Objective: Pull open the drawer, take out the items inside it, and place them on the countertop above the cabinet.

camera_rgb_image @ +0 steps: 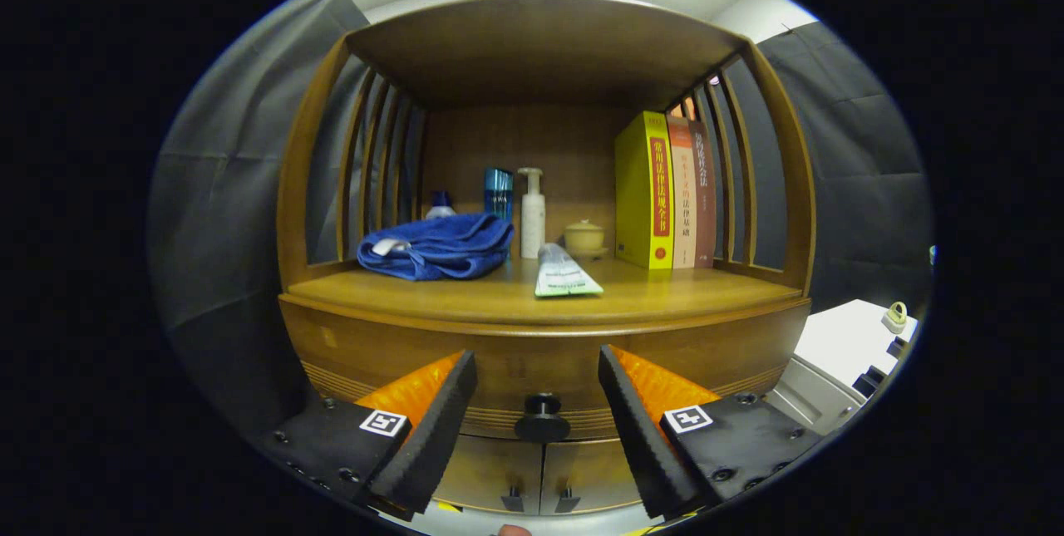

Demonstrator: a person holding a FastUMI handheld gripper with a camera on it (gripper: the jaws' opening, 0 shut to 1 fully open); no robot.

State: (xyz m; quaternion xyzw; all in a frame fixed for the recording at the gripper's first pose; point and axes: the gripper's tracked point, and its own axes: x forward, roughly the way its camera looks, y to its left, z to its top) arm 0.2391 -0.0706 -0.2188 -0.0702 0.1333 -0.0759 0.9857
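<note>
towel [438, 247] left of tube [565, 274], books [665, 191] right

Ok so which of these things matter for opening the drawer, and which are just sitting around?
For the job: drawer knob between the open claw fingers; drawer front; countertop.
Lying about: blue towel, tube, pump bottle, small lidded cup, books.

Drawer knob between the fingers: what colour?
Black. The drawer knob sits against the brown wooden drawer front, between the open gripper fingers; clearest in the gripper view.

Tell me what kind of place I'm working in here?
Likely a mock home corner: a wooden cabinet whose countertop holds books, a blue towel and a pump bottle. Open gripper faces the drawer knob.
</note>
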